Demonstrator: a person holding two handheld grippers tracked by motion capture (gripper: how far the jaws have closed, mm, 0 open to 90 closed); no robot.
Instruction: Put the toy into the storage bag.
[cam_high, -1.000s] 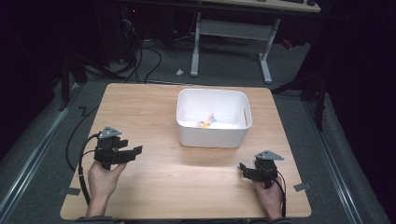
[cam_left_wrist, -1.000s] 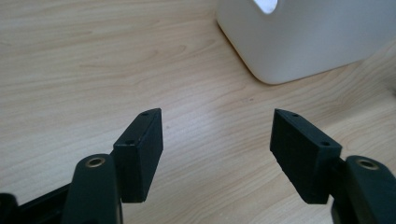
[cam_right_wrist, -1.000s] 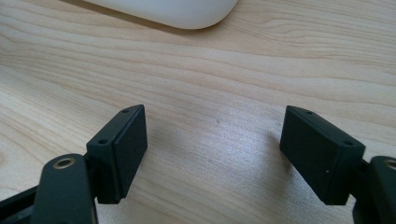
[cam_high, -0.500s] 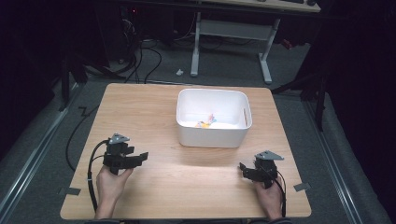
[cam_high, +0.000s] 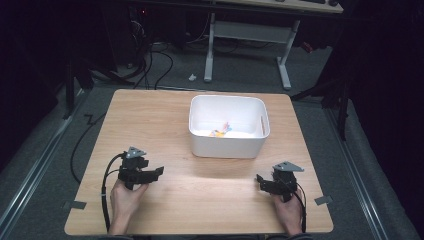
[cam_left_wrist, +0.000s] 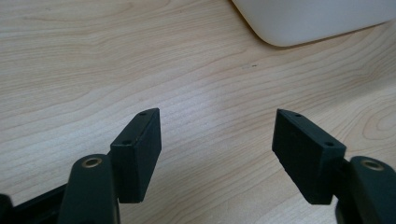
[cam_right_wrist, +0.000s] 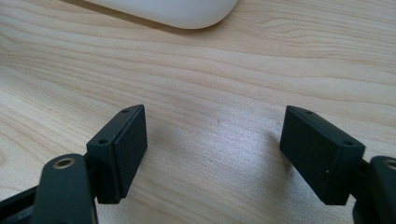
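Observation:
A white rectangular bin (cam_high: 227, 146) stands at the middle back of the wooden table (cam_high: 150, 120), with a few small colourful pieces (cam_high: 220, 131) lying inside. My left gripper (cam_high: 156, 172) rests low over the front left of the table, open, nothing between its jaws. Its own view shows the bin's rounded corner (cam_left_wrist: 308, 21) ahead to the right and the left gripper (cam_left_wrist: 217, 133) over bare wood. At the front right, my right gripper (cam_high: 260, 180) is open and holds nothing. In its view the right gripper (cam_right_wrist: 212, 130) spans bare wood, the bin's corner (cam_right_wrist: 177, 11) ahead.
Cables trail off the table's left edge to the floor (cam_high: 90, 130). A white desk frame (cam_high: 250, 40) stands behind the table. Two grey tape tabs (cam_high: 74, 204) mark the front corners. Bare wood lies between the two grippers.
My left gripper has slid toward the right and a little nearer the front edge. The right gripper has stayed in place.

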